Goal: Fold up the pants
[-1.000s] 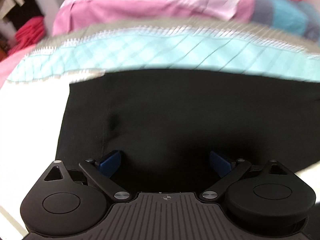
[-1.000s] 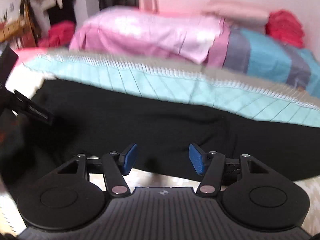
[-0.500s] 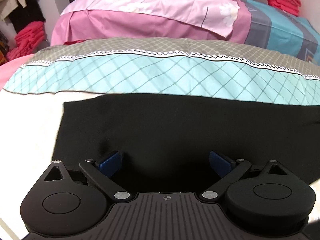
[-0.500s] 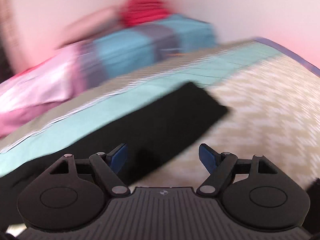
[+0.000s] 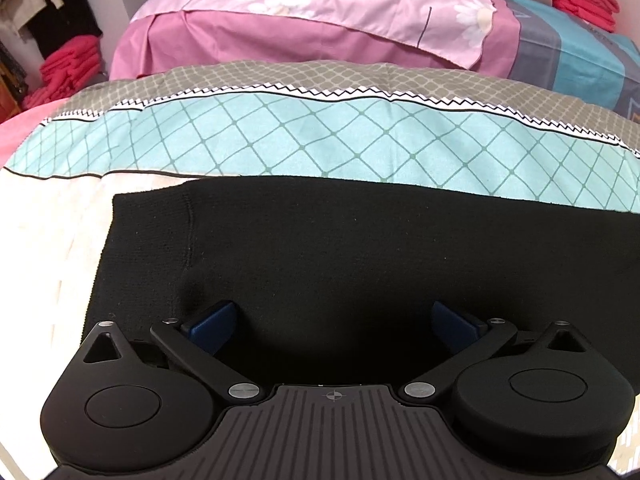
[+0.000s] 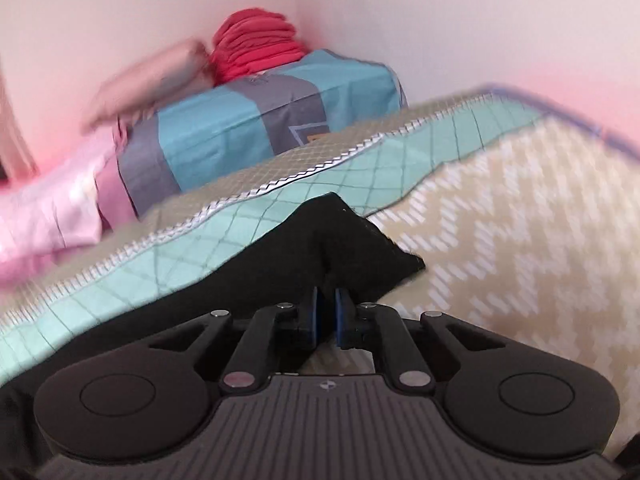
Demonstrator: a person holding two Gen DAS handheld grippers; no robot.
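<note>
The black pants (image 5: 360, 248) lie flat across the bedspread, one short end near the left of the left wrist view. My left gripper (image 5: 334, 320) hangs low over that end, open, its blue pads (image 5: 212, 322) wide apart with black cloth beneath and nothing pinched. In the right wrist view the other end of the pants (image 6: 340, 240) is bunched into a raised peak. My right gripper (image 6: 327, 314) is shut on the pants there, the blue pads pressed together on the cloth's near edge.
The bedspread has a beige zigzag part (image 6: 520, 220) and a teal checked band (image 5: 320, 136). Behind lie a pink quilt (image 5: 320, 12), a blue-grey folded quilt (image 6: 260, 120) and a stack of red clothes (image 6: 256, 48) against the wall.
My right gripper swung along the pants to their far end, rolled, and went from wide open to shut on the cloth. The left gripper stayed open over the same end.
</note>
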